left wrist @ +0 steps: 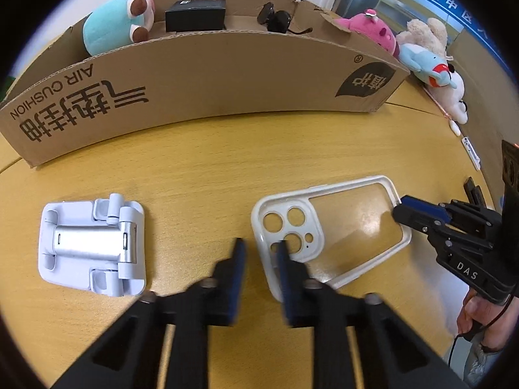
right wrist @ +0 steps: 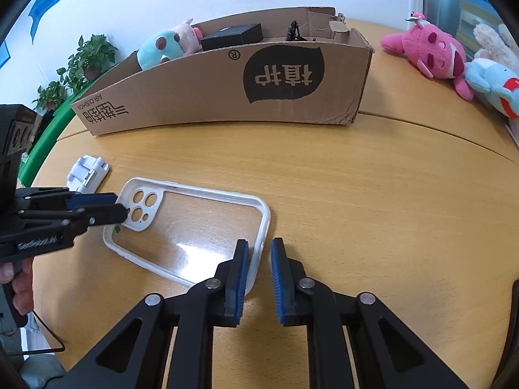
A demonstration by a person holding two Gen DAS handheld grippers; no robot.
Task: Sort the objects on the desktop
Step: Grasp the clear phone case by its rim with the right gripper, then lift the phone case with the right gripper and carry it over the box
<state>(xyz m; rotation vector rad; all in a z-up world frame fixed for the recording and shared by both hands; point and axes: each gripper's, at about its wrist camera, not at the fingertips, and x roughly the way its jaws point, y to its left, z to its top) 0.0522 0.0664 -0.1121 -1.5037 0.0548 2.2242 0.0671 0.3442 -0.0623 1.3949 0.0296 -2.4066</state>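
Note:
A white-rimmed clear phone case (left wrist: 327, 227) lies flat on the wooden table; it also shows in the right wrist view (right wrist: 194, 223). My left gripper (left wrist: 261, 246) is open, its fingers straddling the case's rim at the camera-hole end. My right gripper (right wrist: 259, 253) is open, its fingers straddling the opposite end rim; it shows in the left wrist view (left wrist: 405, 209). A white folding phone stand (left wrist: 90, 243) lies left of the case, also in the right wrist view (right wrist: 87, 173).
A long cardboard box (left wrist: 211, 87) stands behind, holding a teal plush (left wrist: 113, 24), a black box (left wrist: 194, 14) and a black clip (left wrist: 275, 17). Pink and blue plush toys (right wrist: 431, 52) lie at the far right of the table (right wrist: 373, 194).

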